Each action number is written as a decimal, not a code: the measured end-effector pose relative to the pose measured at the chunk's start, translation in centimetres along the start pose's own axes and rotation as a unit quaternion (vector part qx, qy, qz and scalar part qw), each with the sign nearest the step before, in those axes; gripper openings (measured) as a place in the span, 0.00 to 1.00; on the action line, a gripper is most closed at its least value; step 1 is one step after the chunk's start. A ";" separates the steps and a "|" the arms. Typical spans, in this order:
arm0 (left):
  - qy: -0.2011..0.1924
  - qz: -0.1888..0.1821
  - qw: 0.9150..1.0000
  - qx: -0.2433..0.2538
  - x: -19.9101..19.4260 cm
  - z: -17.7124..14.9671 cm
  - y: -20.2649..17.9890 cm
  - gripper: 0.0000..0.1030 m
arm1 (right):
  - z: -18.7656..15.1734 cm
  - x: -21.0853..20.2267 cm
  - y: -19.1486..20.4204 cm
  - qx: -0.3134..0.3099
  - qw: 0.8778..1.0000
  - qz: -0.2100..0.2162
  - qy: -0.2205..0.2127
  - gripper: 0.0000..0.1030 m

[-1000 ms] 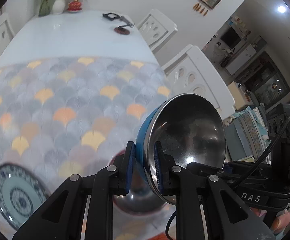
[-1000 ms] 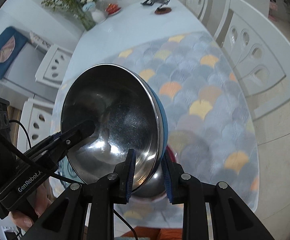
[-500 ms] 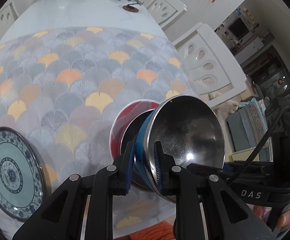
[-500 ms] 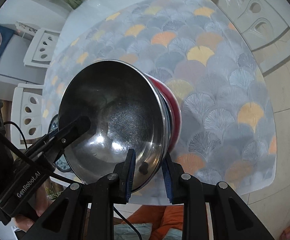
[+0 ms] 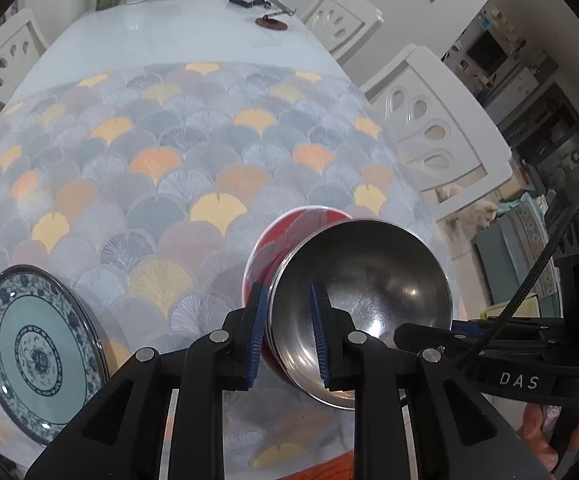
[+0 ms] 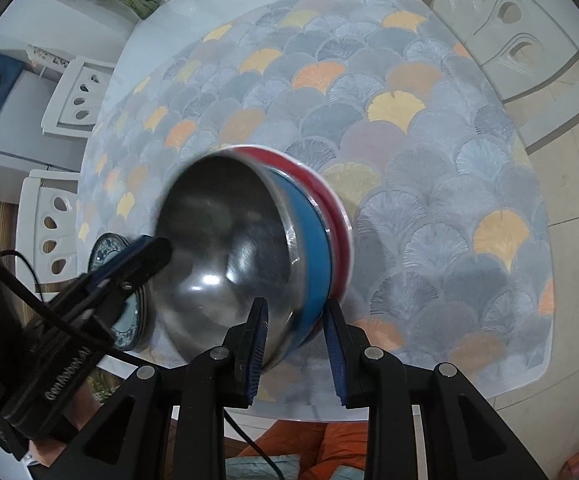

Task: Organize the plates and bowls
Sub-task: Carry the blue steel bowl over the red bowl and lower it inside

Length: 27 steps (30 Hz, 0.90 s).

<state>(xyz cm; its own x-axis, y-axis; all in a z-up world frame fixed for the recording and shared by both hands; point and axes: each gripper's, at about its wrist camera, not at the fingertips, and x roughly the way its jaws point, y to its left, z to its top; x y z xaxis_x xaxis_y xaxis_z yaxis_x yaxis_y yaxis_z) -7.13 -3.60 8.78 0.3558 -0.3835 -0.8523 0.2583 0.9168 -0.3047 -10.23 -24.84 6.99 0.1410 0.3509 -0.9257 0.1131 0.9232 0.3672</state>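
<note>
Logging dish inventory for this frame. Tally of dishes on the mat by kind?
Bowls: 2, a blue-sided steel bowl sitting in a red bowl
Plates: 1, a blue-patterned plate on the mat
Total: 3
Both the left gripper and right gripper are open, straddling the steel bowl's rim.
</note>
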 end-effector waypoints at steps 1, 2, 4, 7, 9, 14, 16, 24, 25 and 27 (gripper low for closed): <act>-0.002 -0.002 1.000 0.001 -0.1 0.0 0.1 0.19 | 0.0 -0.1 0.0 -0.003 1.000 0.001 -0.001 0.27; -0.003 -0.003 1.000 0.003 -0.2 -0.1 0.1 0.19 | -0.1 -0.4 0.1 -0.009 1.000 0.002 -0.002 0.27; -0.004 -0.001 1.000 0.010 -0.2 -0.2 0.0 0.19 | -0.4 -1.0 0.6 -0.029 0.999 -0.006 -0.014 0.27; 0.000 -0.009 1.000 0.012 -0.1 -0.5 -0.3 0.19 | -0.6 -1.3 1.0 -0.048 0.998 -0.023 -0.025 0.27; 0.001 -0.008 1.000 0.017 0.0 -0.6 -0.7 0.19 | -0.6 -1.2 0.8 -0.045 0.998 -0.022 -0.022 0.27; -0.013 0.004 0.999 0.050 -0.9 -1.0 -1.8 0.19 | -1.0 -1.8 1.2 -0.055 0.998 -0.028 -0.033 0.27; -0.015 0.010 0.998 0.056 -1.3 -1.1 -2.1 0.19 | -1.2 -2.4 1.8 -0.070 0.996 -0.038 -0.044 0.27; -0.054 0.012 0.997 0.054 -4.6 -0.9 -2.4 0.19 | -2.2 -5.1 4.3 -0.113 0.988 -0.054 -0.089 0.27; -0.062 0.014 0.996 0.057 -5.2 -0.9 -2.5 0.19 | -2.3 -5.3 4.5 -0.117 0.987 -0.054 -0.093 0.27; -0.075 0.020 0.995 0.062 -6.1 -0.9 -2.7 0.19 | -2.6 -5.7 5.0 -0.127 0.985 -0.060 -0.102 0.27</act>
<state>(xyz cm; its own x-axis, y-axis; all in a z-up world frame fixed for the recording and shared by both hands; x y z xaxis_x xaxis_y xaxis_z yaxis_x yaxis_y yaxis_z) -10.81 -3.66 14.43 0.4954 -0.3675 -0.7871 0.3464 0.9145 -0.2090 -13.06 -21.79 13.87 0.3393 0.2226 -0.9139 -0.1059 0.9745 0.1980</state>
